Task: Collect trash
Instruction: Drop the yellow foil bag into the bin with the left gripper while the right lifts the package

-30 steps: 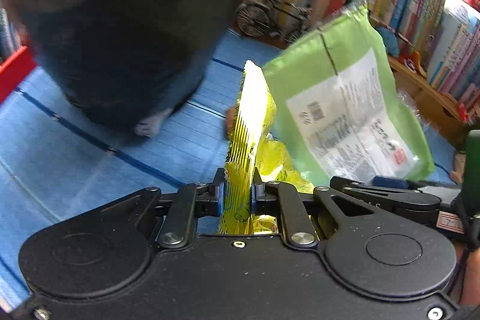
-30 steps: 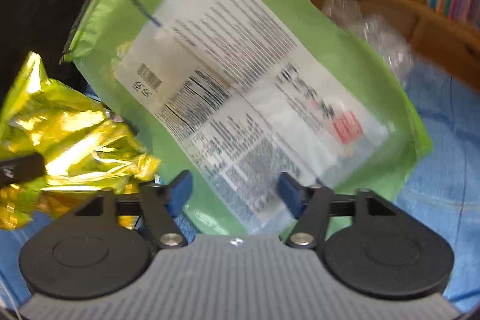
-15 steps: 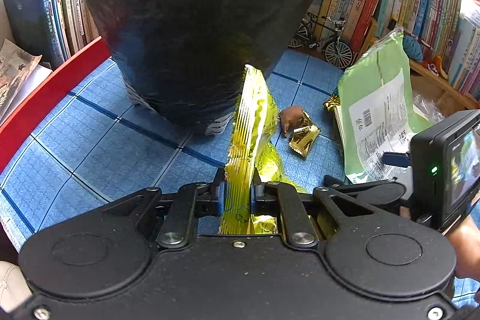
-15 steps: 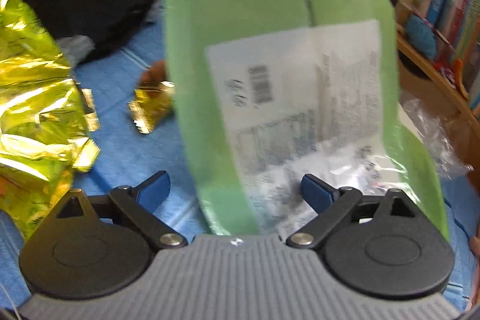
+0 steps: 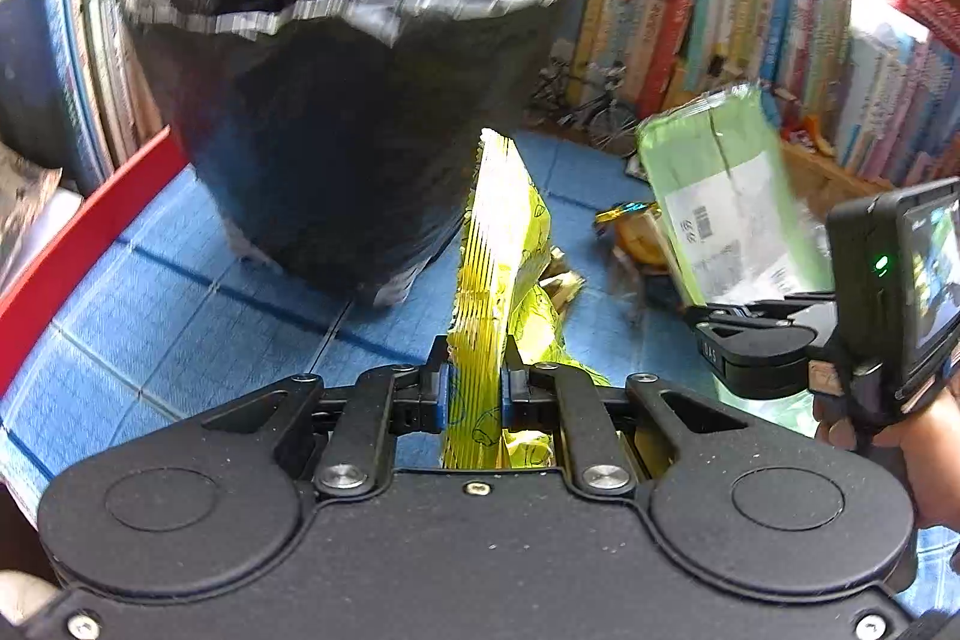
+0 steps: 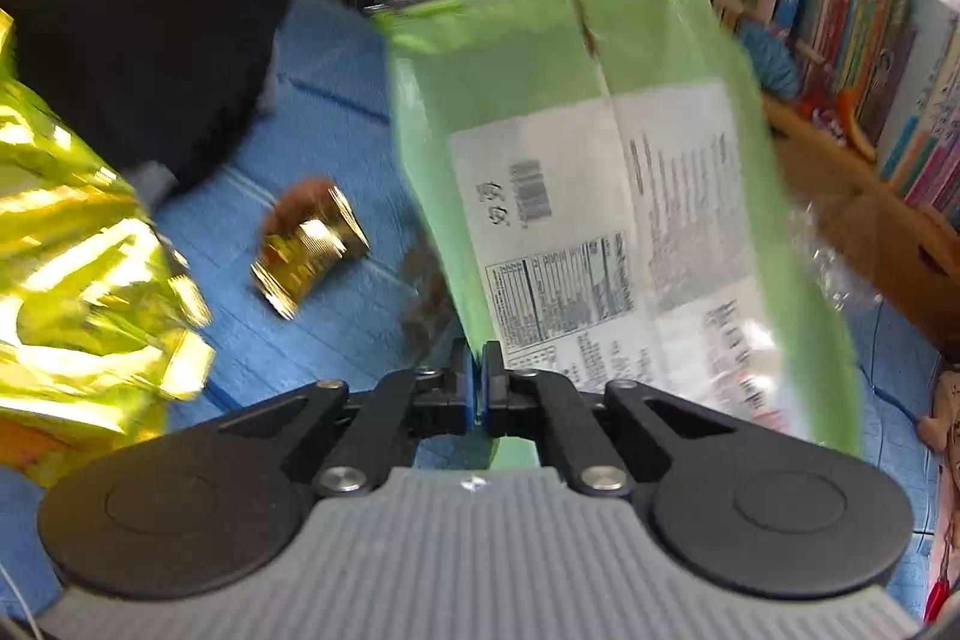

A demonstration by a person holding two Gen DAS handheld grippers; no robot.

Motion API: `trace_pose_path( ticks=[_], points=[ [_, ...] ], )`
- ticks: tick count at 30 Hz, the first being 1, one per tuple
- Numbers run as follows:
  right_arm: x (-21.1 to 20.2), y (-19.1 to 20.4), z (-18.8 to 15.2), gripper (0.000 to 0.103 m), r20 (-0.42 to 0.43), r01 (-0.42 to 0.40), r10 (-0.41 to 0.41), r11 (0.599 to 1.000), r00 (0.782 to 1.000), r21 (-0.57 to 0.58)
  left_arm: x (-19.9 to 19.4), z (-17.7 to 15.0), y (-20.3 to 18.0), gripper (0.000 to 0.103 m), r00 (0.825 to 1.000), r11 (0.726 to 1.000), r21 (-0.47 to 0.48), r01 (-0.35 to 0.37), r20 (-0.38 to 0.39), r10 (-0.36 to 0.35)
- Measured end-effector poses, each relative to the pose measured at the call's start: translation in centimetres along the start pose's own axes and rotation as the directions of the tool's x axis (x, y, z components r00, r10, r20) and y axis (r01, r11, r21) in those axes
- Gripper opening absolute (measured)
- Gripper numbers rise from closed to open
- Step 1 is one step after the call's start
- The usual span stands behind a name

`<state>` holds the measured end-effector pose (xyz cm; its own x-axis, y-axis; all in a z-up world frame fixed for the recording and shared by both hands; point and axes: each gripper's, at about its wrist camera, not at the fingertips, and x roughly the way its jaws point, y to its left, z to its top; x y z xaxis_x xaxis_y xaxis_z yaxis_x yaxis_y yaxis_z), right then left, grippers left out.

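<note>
My left gripper is shut on a crinkled yellow foil wrapper, which stands up edge-on between the pads. Just beyond it stands a bin lined with a black bag, its mouth open at the top. My right gripper is shut on the lower left edge of a green snack bag with a white printed label; the bag leans up and to the right. The same green bag and the right gripper show at the right of the left wrist view. The yellow wrapper fills the left of the right wrist view.
A small gold foil wrapper and a brown scrap lie on the blue mat. Clear crumpled plastic lies at the right. Bookshelves ring the back and a red edge bounds the mat at the left.
My right gripper went from open around the green bag to shut on its edge. The left gripper, still holding the yellow wrapper, drew back and rose, so the bin's mouth now shows.
</note>
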<state>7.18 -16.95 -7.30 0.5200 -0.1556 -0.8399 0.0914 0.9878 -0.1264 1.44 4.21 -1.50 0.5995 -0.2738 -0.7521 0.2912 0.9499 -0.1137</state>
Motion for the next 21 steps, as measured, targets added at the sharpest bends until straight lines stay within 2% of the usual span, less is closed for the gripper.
trace_pose_path(
  ticks=[4, 7, 12, 16, 21],
  points=[
    [-3.8, -1.2, 2.1, 0.003, 0.050, -0.112, 0.109, 0.990, 0.993, 0.081, -2.4, 1.6, -0.6, 0.013, 0.999, 0.999, 0.030, 0.023, 0.037, -0.024],
    [-5.9, -1.8, 3.6, 0.003, 0.099, -0.197, 0.185, 0.972, 0.978, 0.129, -4.4, 3.2, -0.9, 0.013, 0.997, 0.999, 0.029, 0.038, 0.067, -0.040],
    [-10.3, -2.2, 7.0, 0.003, 0.174, -0.293, 0.264, 0.941, 0.949, 0.171, -8.2, 6.4, -1.3, 0.013, 0.988, 0.999, 0.016, 0.050, 0.147, -0.052],
    [-12.5, -2.3, 9.2, 0.003, 0.212, -0.333, 0.295, 0.928, 0.932, 0.170, -11.1, 9.1, -1.3, 0.013, 0.975, 0.999, 0.006, 0.049, 0.217, -0.049],
    [-12.1, -1.4, 9.0, 0.003, 0.177, -0.308, 0.284, 0.944, 0.942, 0.122, -13.2, 10.8, -0.6, 0.013, 0.959, 0.999, -0.020, 0.043, 0.283, -0.036]
  ],
)
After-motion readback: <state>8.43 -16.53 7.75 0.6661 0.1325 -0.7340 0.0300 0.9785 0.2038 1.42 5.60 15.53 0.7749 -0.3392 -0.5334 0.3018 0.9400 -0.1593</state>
